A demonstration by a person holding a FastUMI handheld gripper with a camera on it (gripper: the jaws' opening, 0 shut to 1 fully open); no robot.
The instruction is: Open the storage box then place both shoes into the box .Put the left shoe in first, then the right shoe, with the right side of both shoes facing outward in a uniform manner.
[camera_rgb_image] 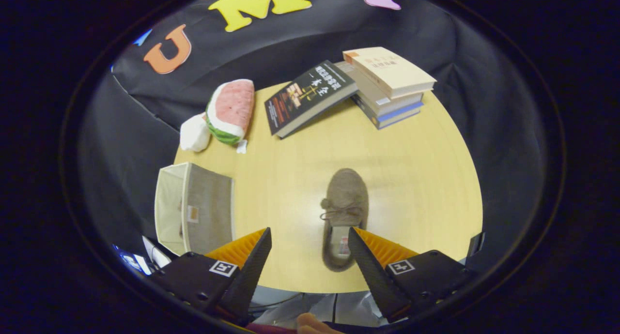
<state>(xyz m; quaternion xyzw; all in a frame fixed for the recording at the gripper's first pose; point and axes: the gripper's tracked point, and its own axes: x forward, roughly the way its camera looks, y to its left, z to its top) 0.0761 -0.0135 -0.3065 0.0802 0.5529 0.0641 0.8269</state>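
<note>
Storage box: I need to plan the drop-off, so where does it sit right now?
In the gripper view, the storage box stands at the table's edge, just beyond the open gripper's left finger, nearer than the watermelon plush, across from the shoe.

Black book [308, 98], leaning on the book stack [387, 89]: cover title in Chinese characters, partly legible "一本全". Top book of stack: print too faint. Fingers' housings: square fiducial markers [223, 268], no text.

handheld gripper [308, 237] showing two wedge-shaped fingers [252, 256] tapering to points and standing wide apart, ribbed inner pads, blocky housings each wearing a square black-and-white marker tag [223, 268], small screws dotting the housings
</note>
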